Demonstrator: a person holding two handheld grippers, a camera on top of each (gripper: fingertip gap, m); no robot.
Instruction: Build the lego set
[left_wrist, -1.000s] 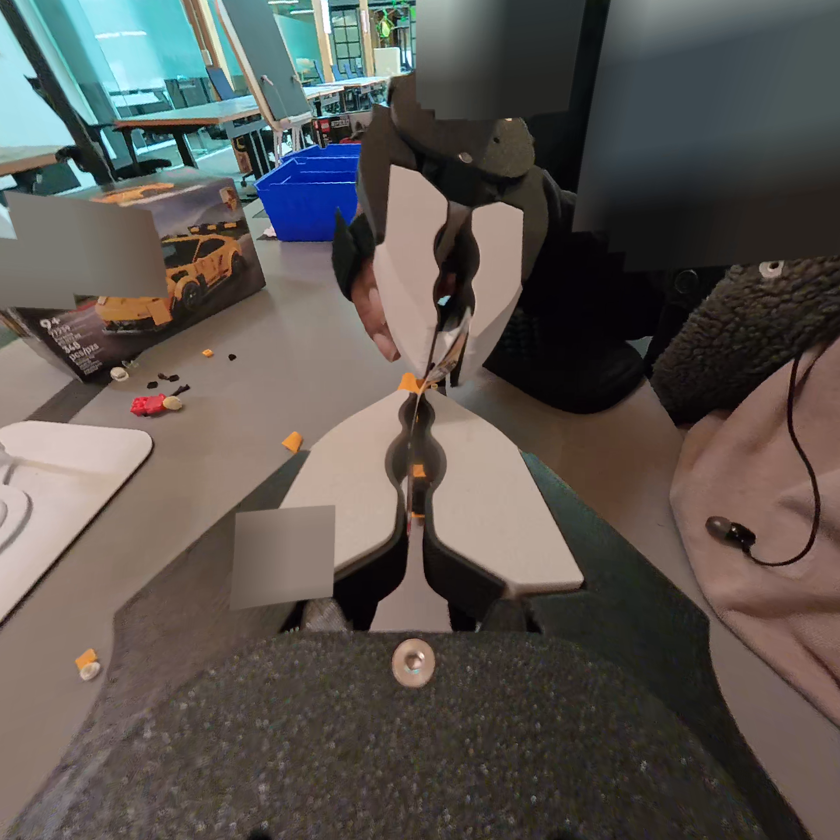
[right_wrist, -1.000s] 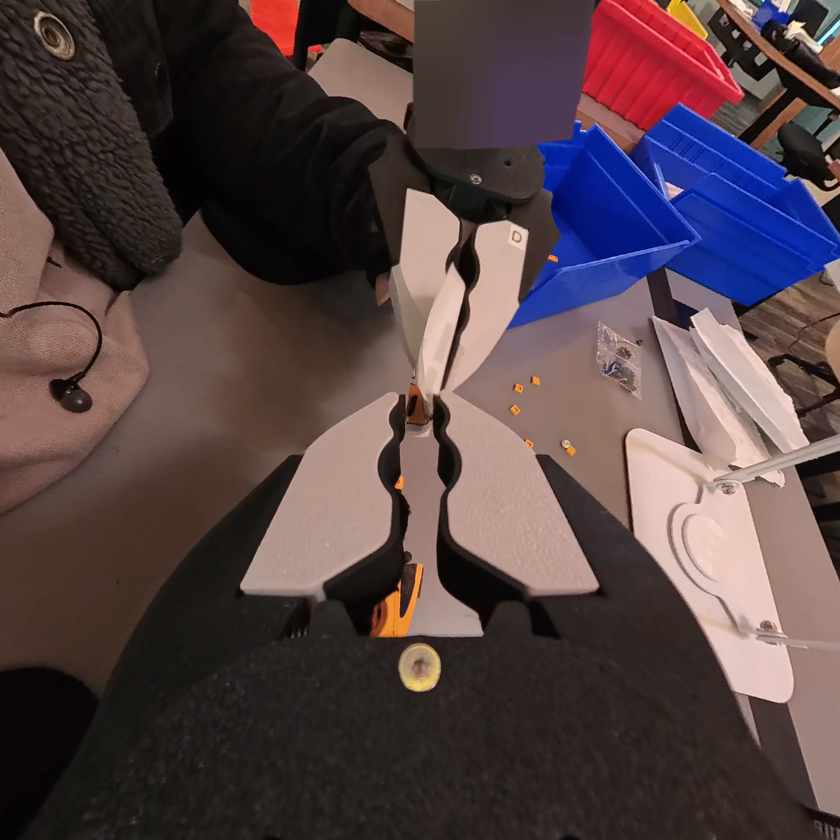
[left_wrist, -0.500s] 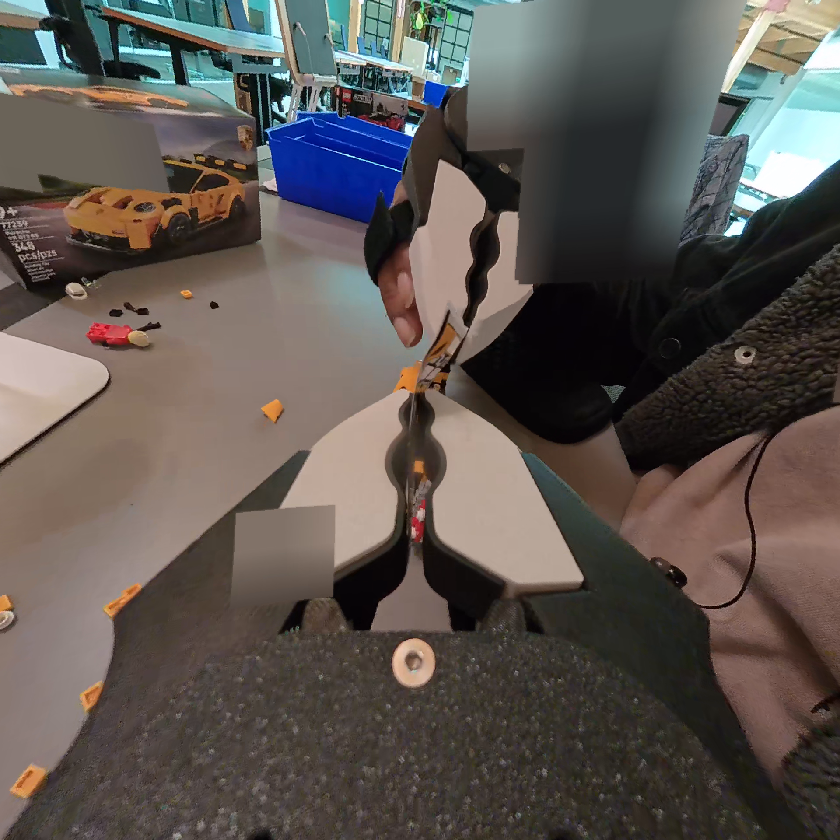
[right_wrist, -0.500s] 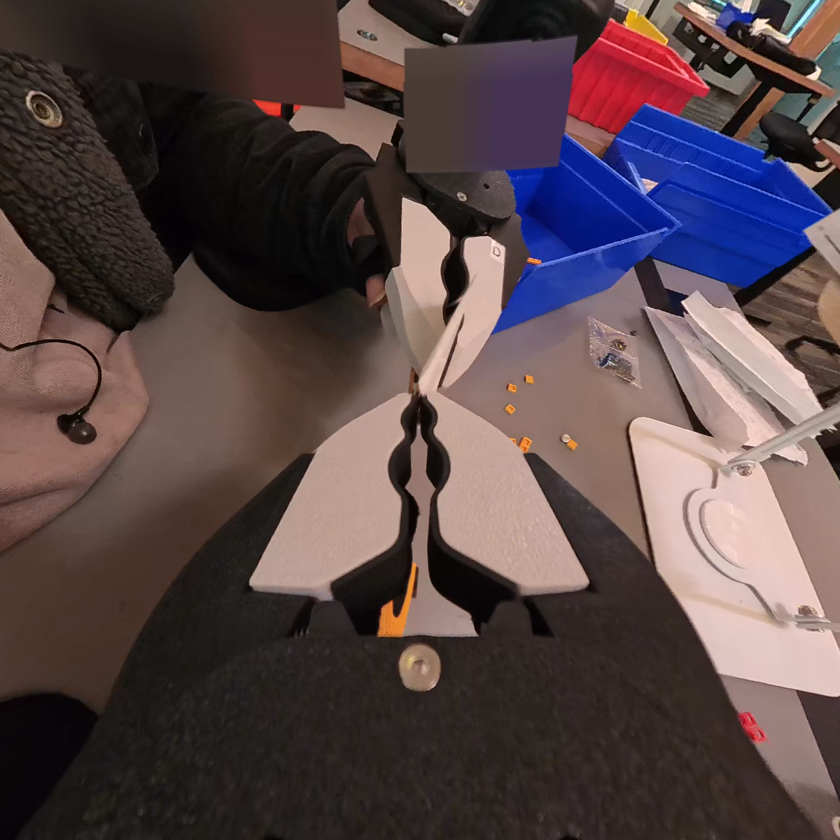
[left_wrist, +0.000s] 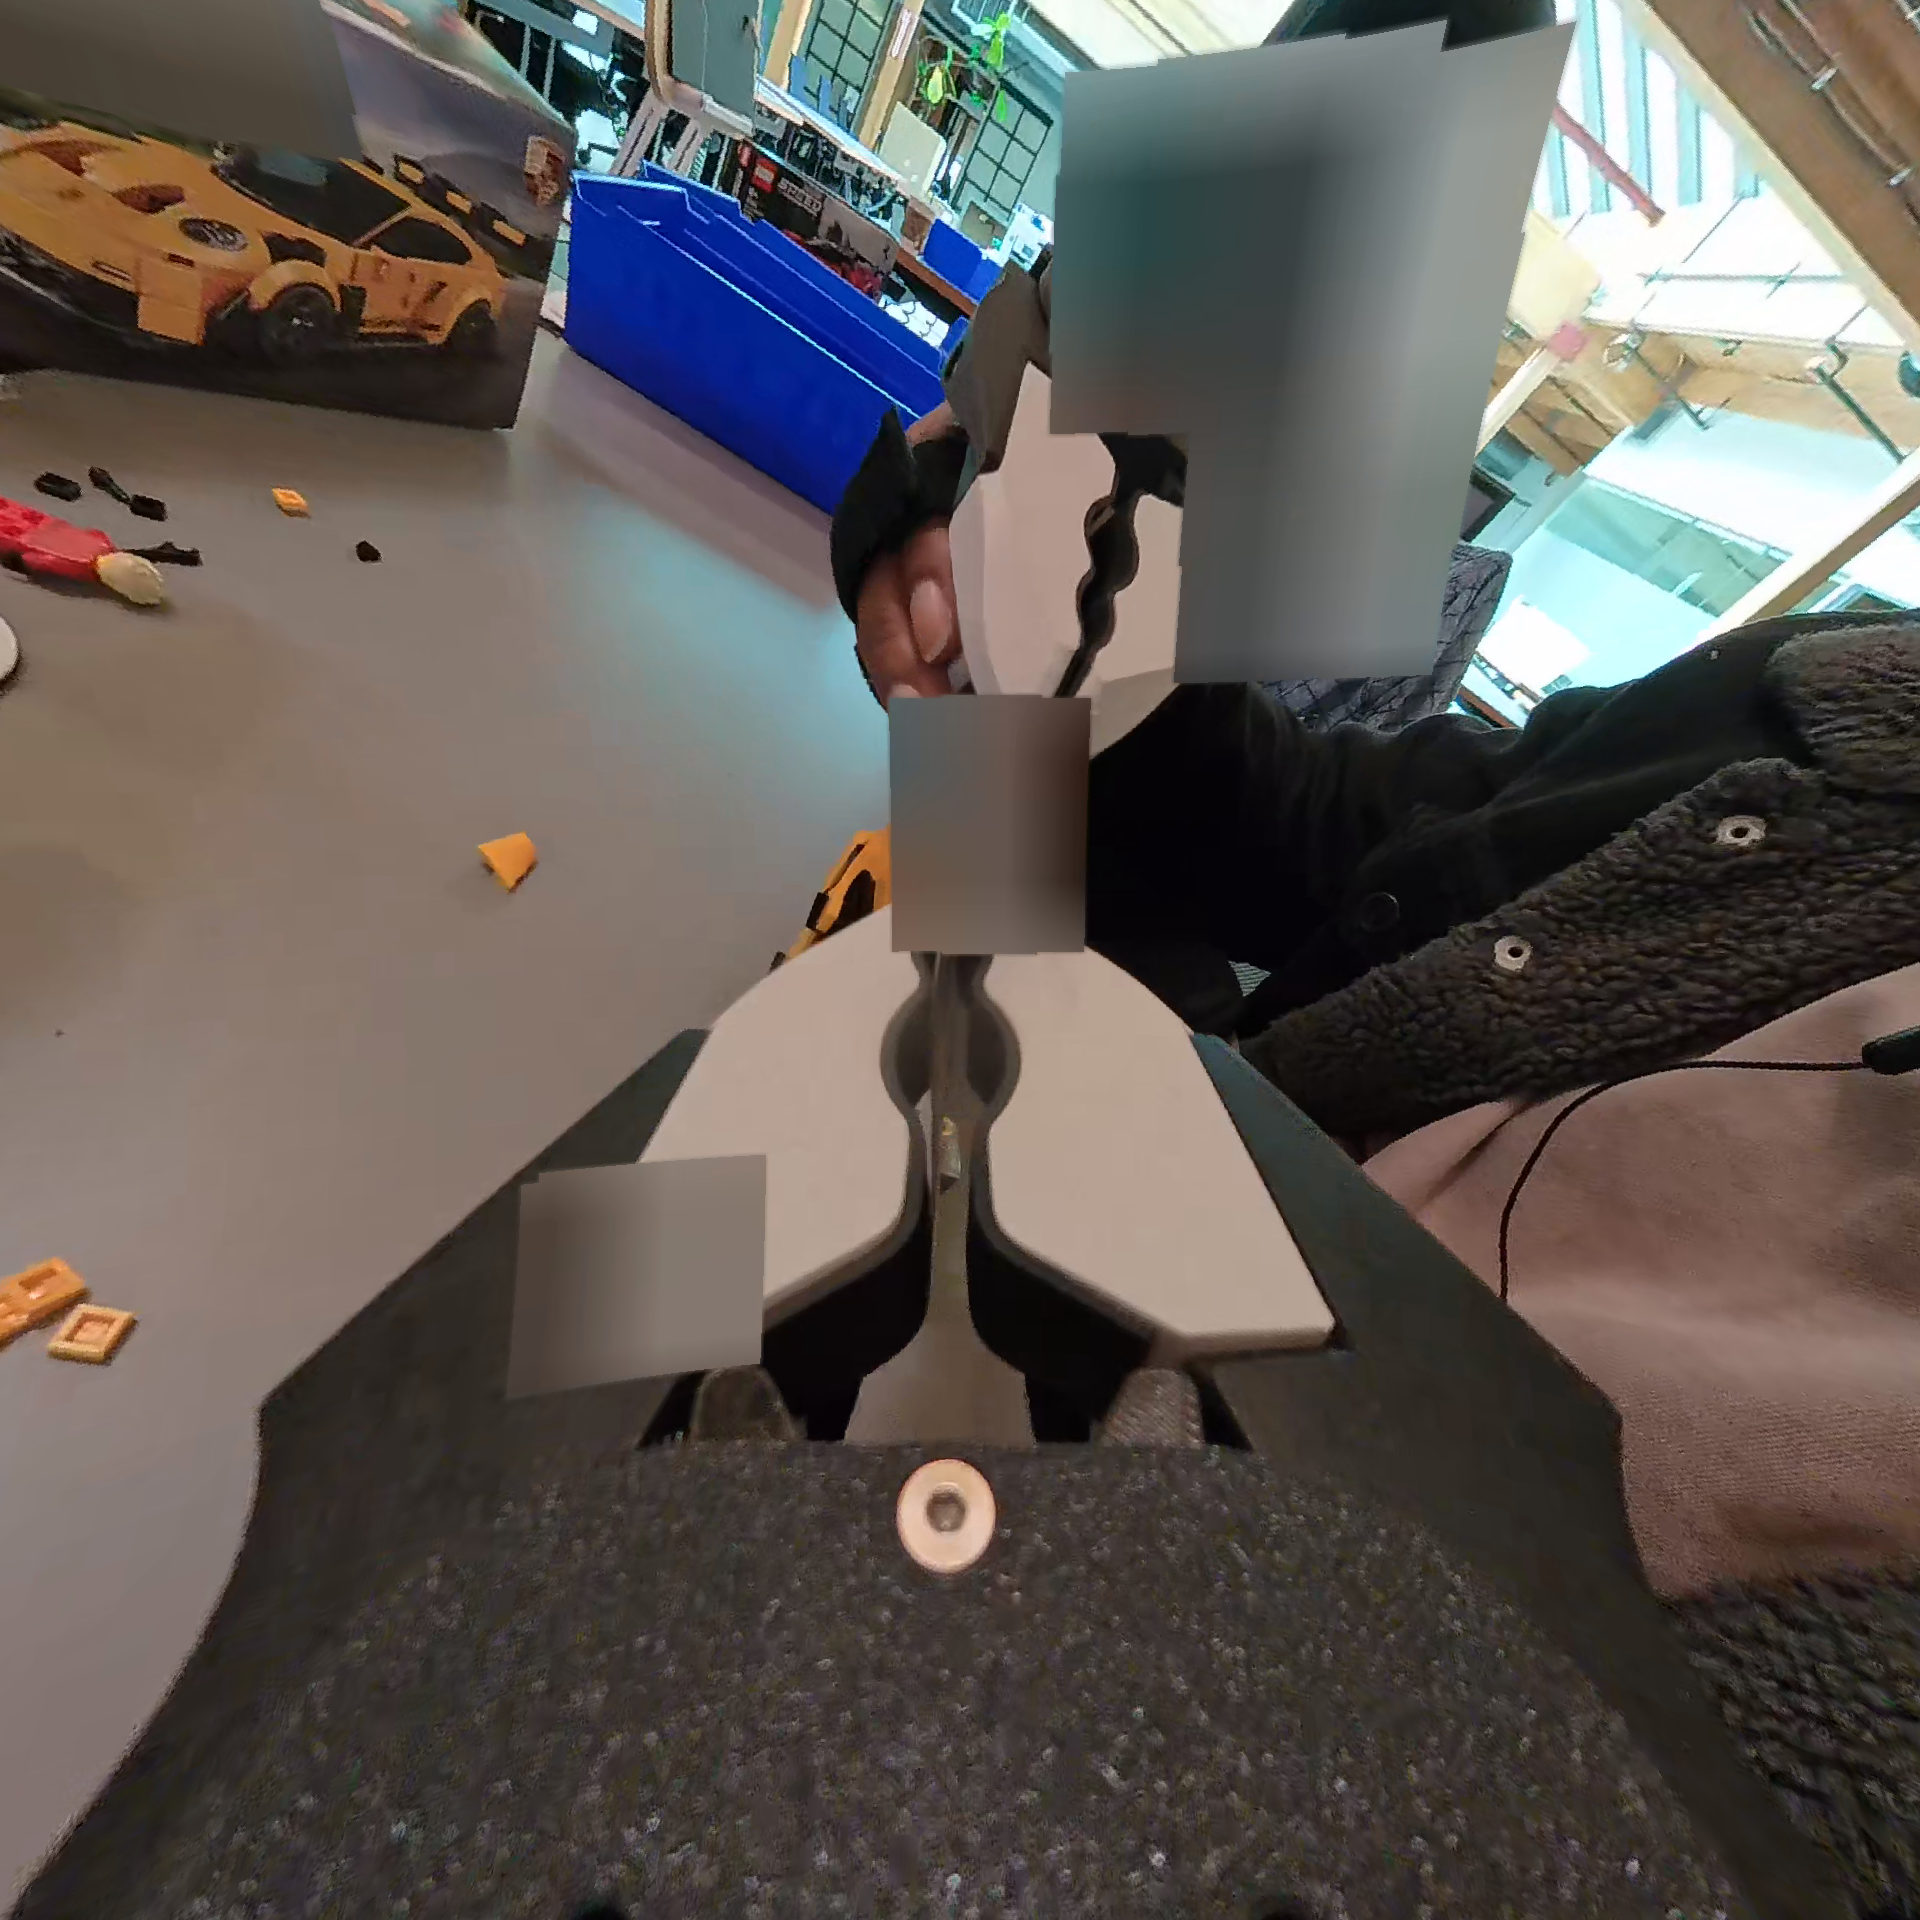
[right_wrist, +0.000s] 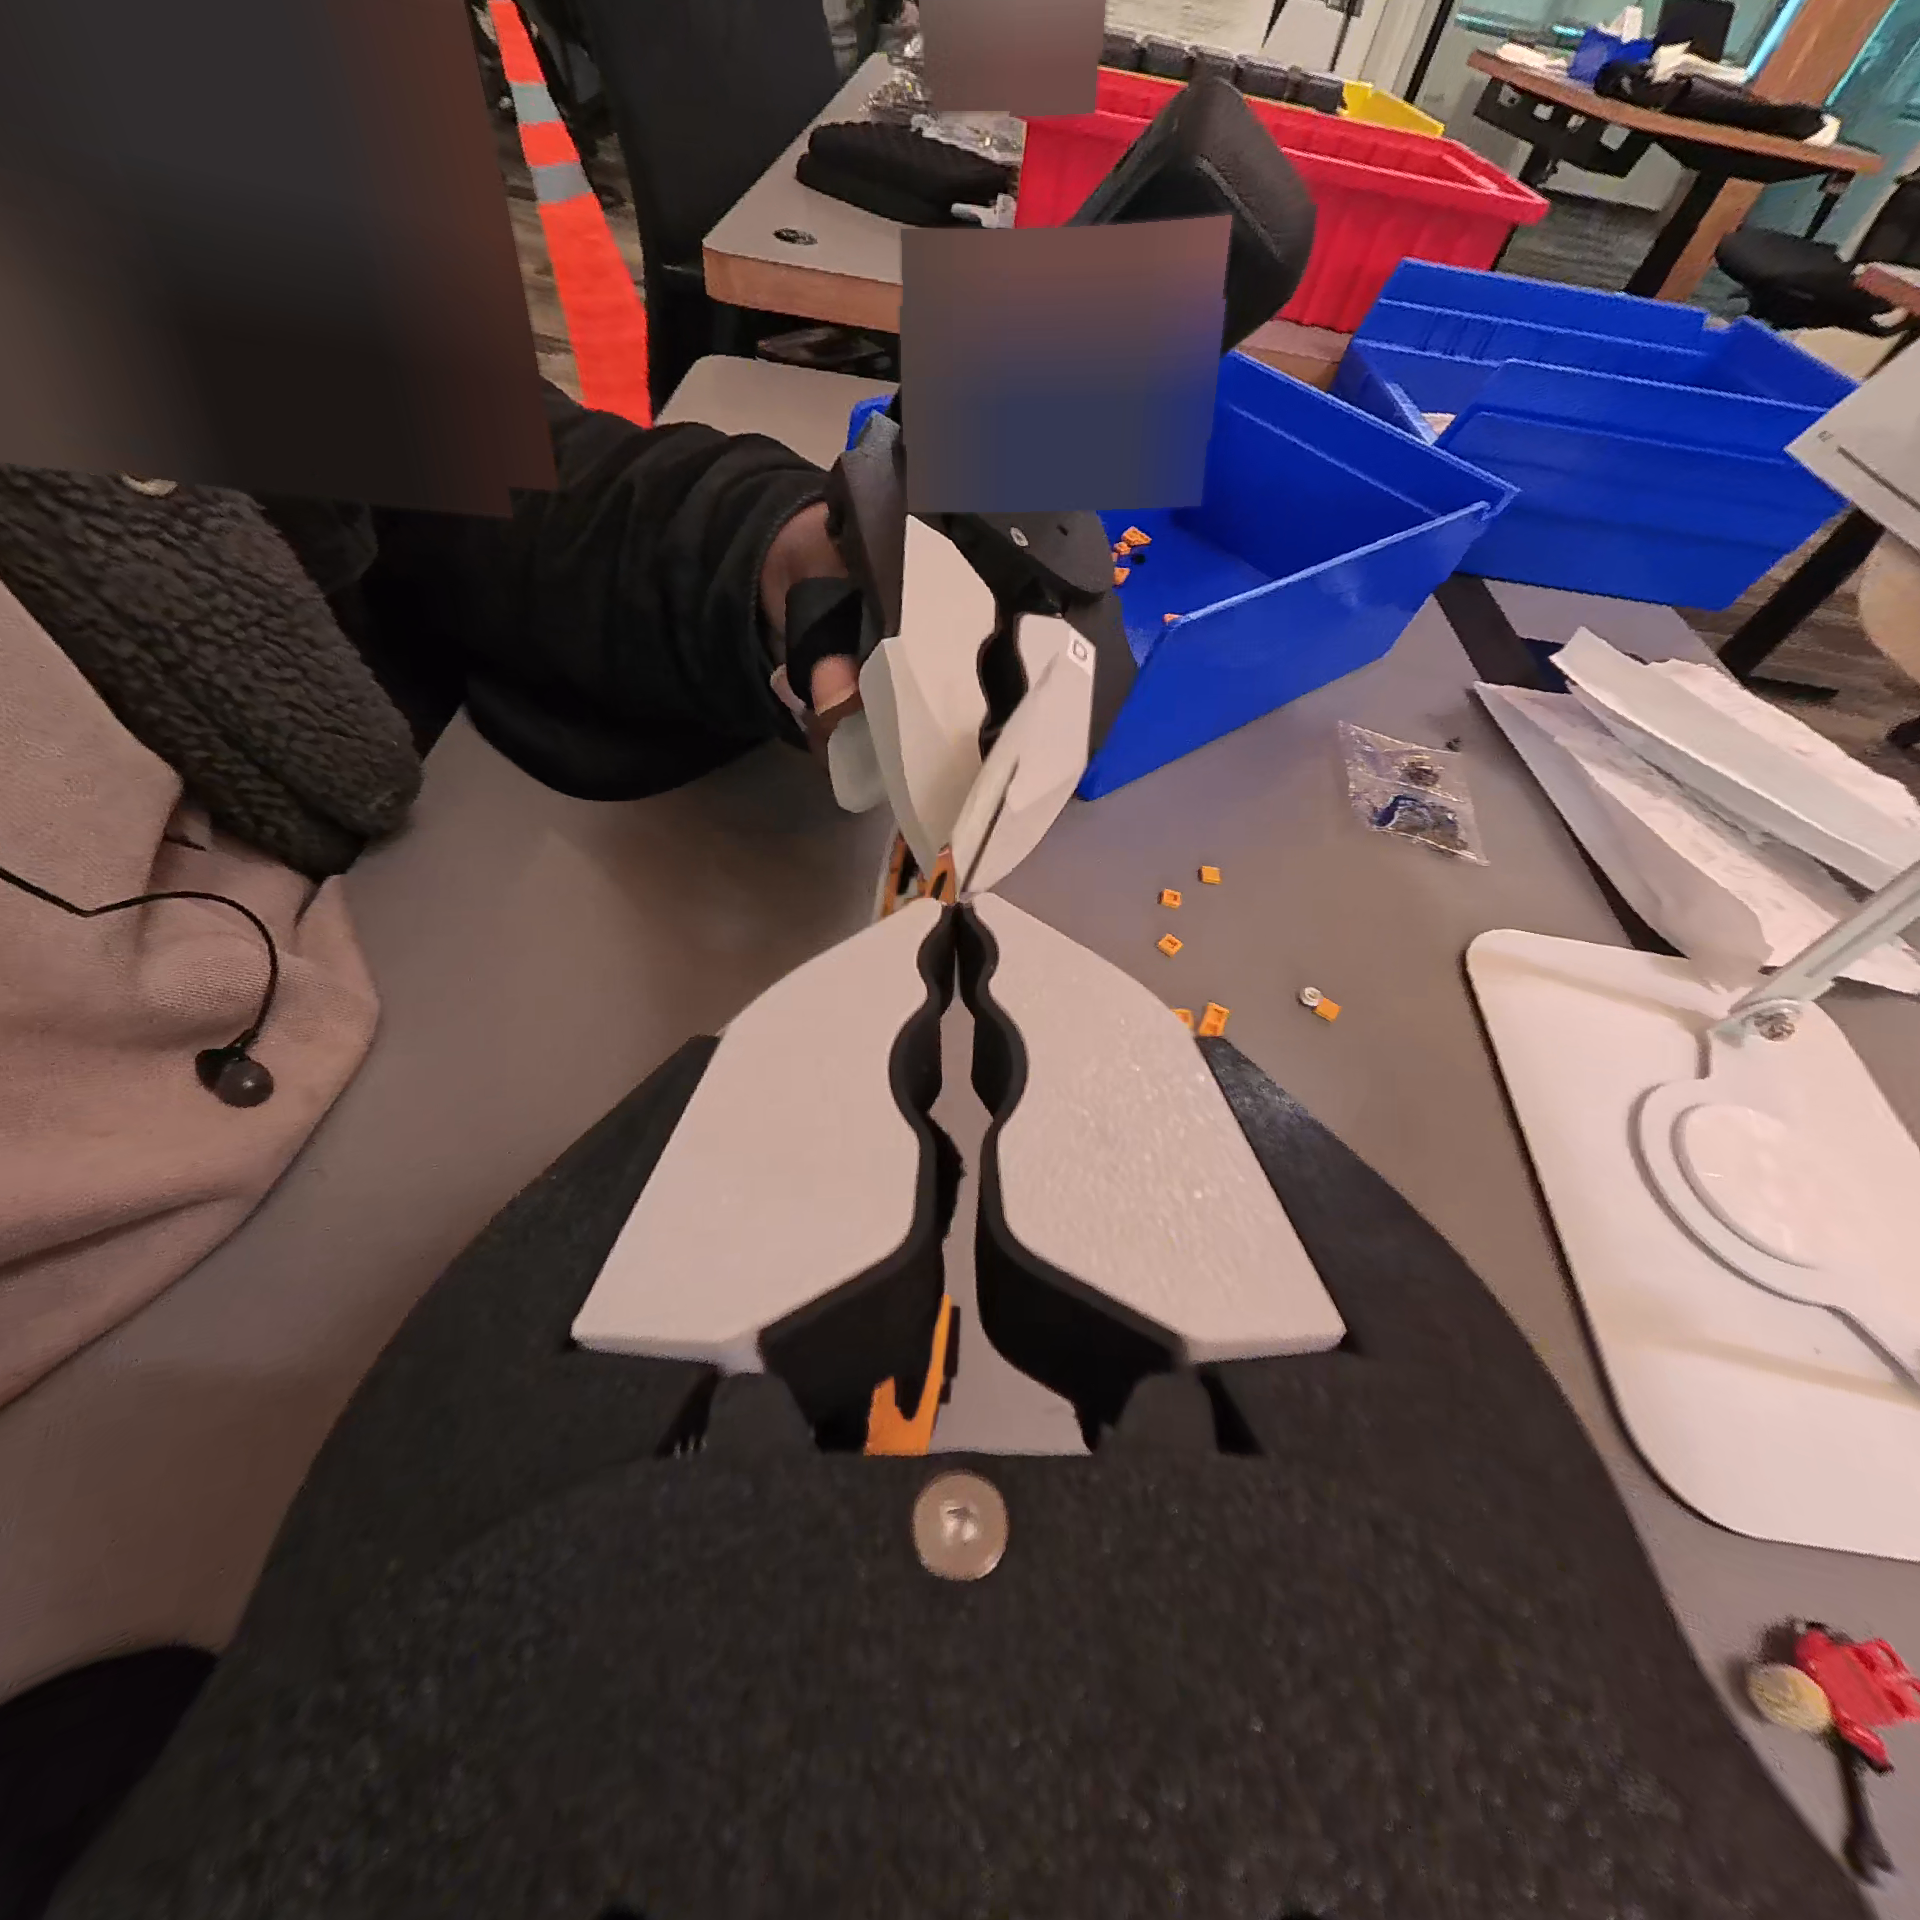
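Observation:
My left gripper (left_wrist: 940, 961) is shut on a thin sheet (left_wrist: 940, 1081), seen edge-on between its fingers; a blurred patch hides the very tips. In the right wrist view the left gripper (right_wrist: 951, 868) points down at me and the sheet's white side (right_wrist: 1003, 790) runs along its fingers. My right gripper (right_wrist: 956, 912) is shut, tip to tip with the left one, and its pads pinch the sheet's end. One of its fingers (left_wrist: 1023, 582) shows in the left wrist view. An orange and black object (left_wrist: 847, 894) lies under the tips and shows through the right fingers (right_wrist: 912, 1392).
On the grey table (left_wrist: 416, 727) are a toy car box (left_wrist: 260, 239), blue bins (right_wrist: 1299, 582), small orange pieces (right_wrist: 1174, 914), a red piece (right_wrist: 1849, 1683), a white lamp base (right_wrist: 1714, 1195), paper bags (right_wrist: 1714, 769) and a clear bag (right_wrist: 1408, 795). A person's coat (left_wrist: 1558, 935) is close on one side. The tips of both grippers are at nearly the same place. Left tips and right tips are each some 30 centimeters from the red piece (right_wrist: 1849, 1683).
A second ago my right jaws stood apart at the sheet's end; they have since come together on it. Both grippers have tilted and risen a little, still tip to tip.

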